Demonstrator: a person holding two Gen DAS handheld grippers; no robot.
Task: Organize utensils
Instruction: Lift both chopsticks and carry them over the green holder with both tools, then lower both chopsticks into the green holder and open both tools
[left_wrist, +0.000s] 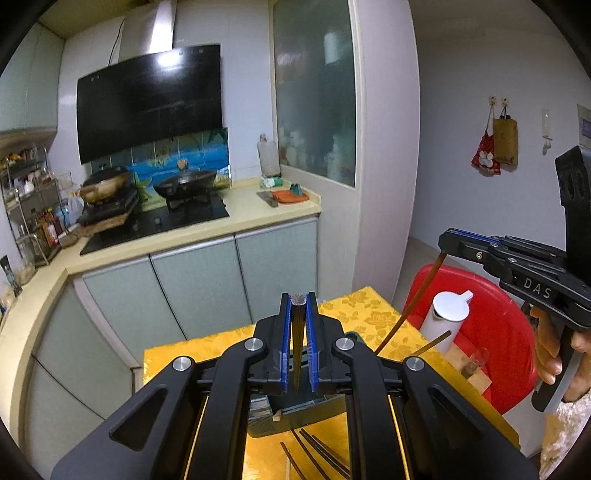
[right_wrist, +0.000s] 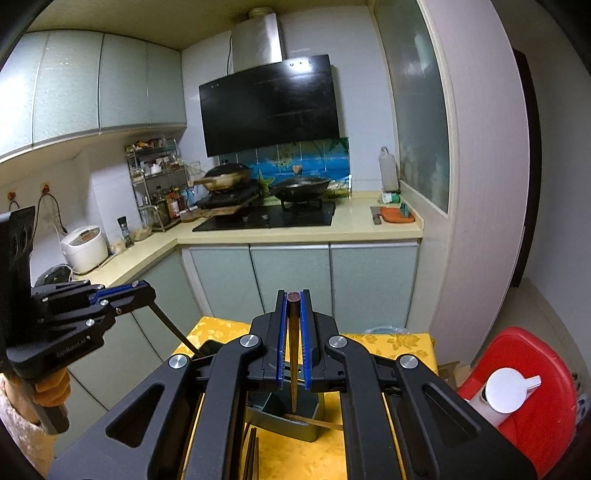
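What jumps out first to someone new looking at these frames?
Each gripper is shut on a dark chopstick: the left gripper and right gripper both hold one point-down over a dark holder on the yellow tablecloth. A red stool stands to the right; more chopsticks lie on the cloth.

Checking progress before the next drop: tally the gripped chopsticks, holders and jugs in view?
Gripped chopsticks: 2 (left chopstick, right chopstick)
Holder: 1
White jug: 1
Total: 4
Loose chopsticks: partly hidden, uncounted.
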